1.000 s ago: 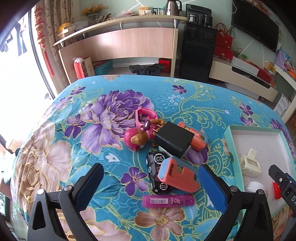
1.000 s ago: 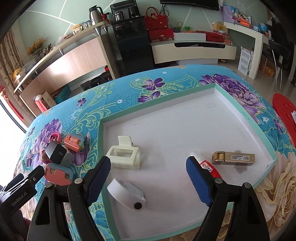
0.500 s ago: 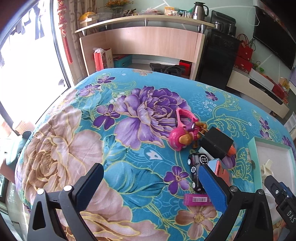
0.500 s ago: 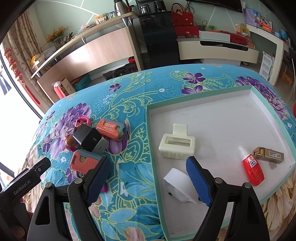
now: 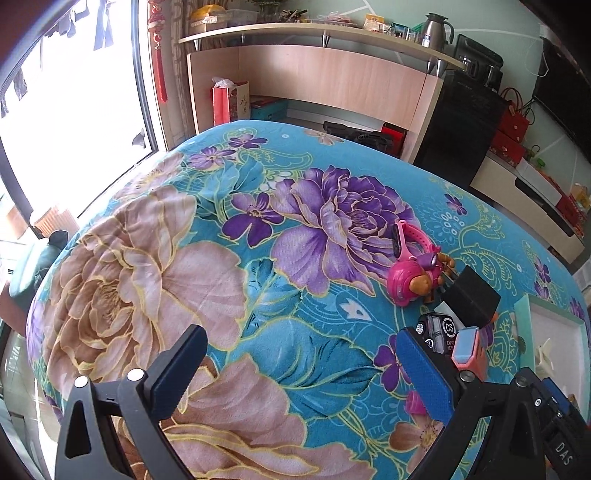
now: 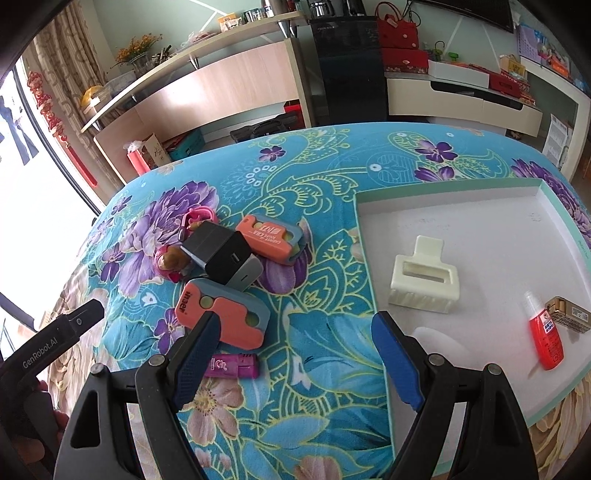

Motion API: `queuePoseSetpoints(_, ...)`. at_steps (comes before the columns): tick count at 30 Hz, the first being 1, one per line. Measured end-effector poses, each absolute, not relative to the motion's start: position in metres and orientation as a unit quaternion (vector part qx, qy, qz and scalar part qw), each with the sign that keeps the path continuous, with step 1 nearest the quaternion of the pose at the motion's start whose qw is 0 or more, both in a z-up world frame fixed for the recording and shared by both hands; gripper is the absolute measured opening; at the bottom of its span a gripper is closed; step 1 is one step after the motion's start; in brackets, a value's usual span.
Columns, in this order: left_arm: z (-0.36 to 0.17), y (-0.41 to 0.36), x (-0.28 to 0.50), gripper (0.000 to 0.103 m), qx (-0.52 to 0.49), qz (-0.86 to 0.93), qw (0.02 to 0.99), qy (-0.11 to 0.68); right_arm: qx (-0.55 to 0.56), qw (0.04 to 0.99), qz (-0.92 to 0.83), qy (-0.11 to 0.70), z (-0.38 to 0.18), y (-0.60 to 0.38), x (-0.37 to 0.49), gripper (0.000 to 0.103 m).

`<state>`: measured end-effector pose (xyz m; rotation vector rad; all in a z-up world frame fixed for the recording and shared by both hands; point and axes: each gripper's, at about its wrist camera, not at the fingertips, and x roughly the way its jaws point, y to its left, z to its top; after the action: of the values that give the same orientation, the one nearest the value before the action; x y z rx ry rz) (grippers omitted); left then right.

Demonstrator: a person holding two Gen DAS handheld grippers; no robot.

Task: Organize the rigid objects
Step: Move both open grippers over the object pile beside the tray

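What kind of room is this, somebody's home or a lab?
Most likely a home living room. A flowered cloth covers the table, a long wooden shelf carries flowers and a thermos jug, and red gift bags stand by a television on the wall.

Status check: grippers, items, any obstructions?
Left gripper and right gripper open, empty. Orange cutter nearest right gripper, outside tray. Lighter beside it.

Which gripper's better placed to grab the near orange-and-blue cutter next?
Right. The right gripper is open, with the orange-and-blue cutter just ahead at its left finger. The left gripper is open too, but faces bare cloth; there the cutter sits beyond its right finger.
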<state>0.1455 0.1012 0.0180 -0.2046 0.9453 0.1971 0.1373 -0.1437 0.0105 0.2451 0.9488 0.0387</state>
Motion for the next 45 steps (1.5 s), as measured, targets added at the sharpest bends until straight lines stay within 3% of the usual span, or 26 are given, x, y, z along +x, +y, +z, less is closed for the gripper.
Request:
queuePoseSetpoints(18,-0.003,0.11,0.152,0.103,-0.112,0.107,0.866,0.476,0.181,0.862,0.087,0.466,-0.014,-0.112,0.163,0.084)
queuePoseSetpoints(45,-0.012,0.113,0.155,0.103,-0.115,0.108,0.858,0.488,0.174,0.857,0.097,0.475,-0.031,-0.103,0.173,0.084)
